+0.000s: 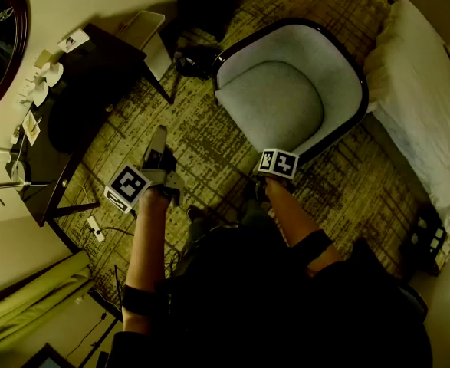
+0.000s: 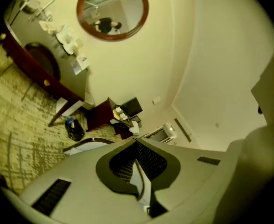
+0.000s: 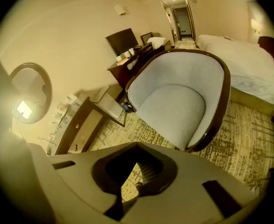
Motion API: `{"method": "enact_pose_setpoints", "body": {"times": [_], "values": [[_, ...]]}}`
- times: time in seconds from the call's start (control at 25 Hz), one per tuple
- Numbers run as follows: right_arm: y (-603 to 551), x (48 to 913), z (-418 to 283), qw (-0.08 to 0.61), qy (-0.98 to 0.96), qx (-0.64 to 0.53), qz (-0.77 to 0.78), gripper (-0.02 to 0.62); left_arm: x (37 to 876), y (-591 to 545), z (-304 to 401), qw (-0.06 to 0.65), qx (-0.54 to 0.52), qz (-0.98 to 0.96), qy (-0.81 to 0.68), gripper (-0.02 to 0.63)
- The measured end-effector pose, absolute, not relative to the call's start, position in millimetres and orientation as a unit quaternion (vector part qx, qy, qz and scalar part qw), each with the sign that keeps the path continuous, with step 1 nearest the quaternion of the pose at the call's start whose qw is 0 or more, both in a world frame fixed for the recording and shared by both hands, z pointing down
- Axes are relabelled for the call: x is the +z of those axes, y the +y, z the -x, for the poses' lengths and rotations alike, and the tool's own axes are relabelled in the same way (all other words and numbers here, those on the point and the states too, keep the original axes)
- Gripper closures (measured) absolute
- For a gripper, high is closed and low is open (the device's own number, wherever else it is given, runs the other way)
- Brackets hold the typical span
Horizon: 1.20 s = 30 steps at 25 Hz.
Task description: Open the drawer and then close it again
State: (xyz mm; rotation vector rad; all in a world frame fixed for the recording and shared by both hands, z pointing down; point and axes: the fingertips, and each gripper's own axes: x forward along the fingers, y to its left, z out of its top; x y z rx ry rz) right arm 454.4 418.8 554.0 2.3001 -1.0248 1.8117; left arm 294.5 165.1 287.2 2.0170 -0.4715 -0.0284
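Note:
A dark wooden desk stands against the wall at the left. Its drawer front carries a small round knob and looks pushed in; the knob also shows in the right gripper view. My left gripper hovers over the carpet, right of the desk and apart from it, its jaws shut with nothing between them. My right gripper points steeply down at the carpet in front of the armchair, shut and empty. In the head view only its marker cube shows.
A grey armchair with a dark rim stands mid-room, a white bed to its right. Cups, cards and bottles crowd the desk top under a round mirror. A dark bag lies on the carpet beside the desk.

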Motion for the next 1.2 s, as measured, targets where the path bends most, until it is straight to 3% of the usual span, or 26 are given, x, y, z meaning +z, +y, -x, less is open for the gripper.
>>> {"method": "enact_pose_setpoints", "body": {"times": [0.16,0.36,0.52,0.8,1.2], "values": [[384.7,518.8,-460.8,0.017,-0.398,0.511,-0.762,0.586,289.8,160.5,-276.1,0.374,0.037,-0.894,-0.245,0.606],[334.4,454.8,-461.6,0.049,-0.497,0.382,-0.778,0.584,286.8,159.7,-254.5,0.155,0.101,-0.943,-0.276,0.606],[303.2,417.4,-449.9,0.088,-0.568,0.280,-0.768,0.584,285.8,159.4,-235.3,0.059,0.131,-0.944,-0.296,0.606],[258.3,345.4,-395.3,0.120,-0.667,0.130,-0.723,0.583,309.0,146.0,-164.2,0.024,0.154,-0.917,-0.367,0.606],[203.4,339.5,-318.9,0.135,-0.726,0.105,-0.666,0.583,322.5,122.3,-76.5,0.052,0.152,-0.883,-0.442,0.606]]}}
